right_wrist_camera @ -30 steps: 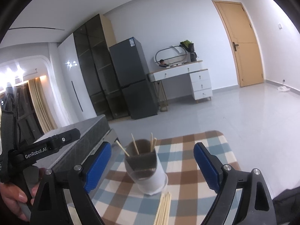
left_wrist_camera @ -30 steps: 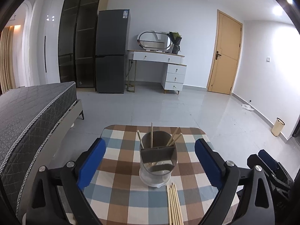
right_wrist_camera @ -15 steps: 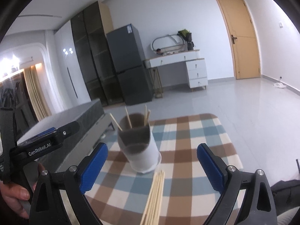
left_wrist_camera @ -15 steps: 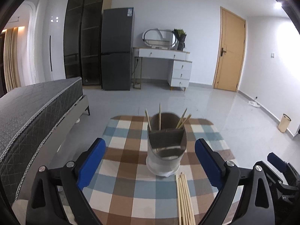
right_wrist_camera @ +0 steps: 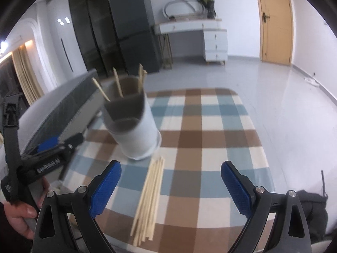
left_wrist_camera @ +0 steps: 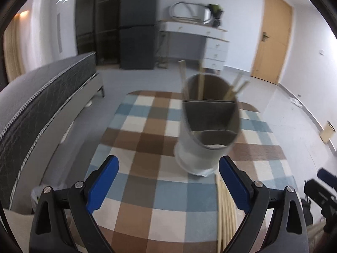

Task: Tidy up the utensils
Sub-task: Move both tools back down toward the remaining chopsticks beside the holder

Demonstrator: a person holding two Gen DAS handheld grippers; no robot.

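the checked table (right_wrist_camera: 210, 139) fills the near scene. on it stands a blurred grey holder (right_wrist_camera: 131, 124) with a few chopsticks (right_wrist_camera: 118, 82) inside; loose chopsticks (right_wrist_camera: 150, 196) lie just near of it, partly hidden behind the left tool (left_wrist_camera: 168, 184). left tool and right tool (right_wrist_camera: 170, 186) both gape apart, empty.

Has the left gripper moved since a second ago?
Yes. Judged against the utensil holder, the left gripper has swung left: the holder now sits toward its right finger.

Brown, blue and cream squares on the tablecloth (right_wrist_camera: 210, 126). Grey and white holder (right_wrist_camera: 134, 130). Pale tan chopsticks (right_wrist_camera: 149, 194). Blue pads (right_wrist_camera: 105, 187) on black grippers. Yellow-brown door (right_wrist_camera: 276, 21). Dark grey fridge (right_wrist_camera: 134, 29).
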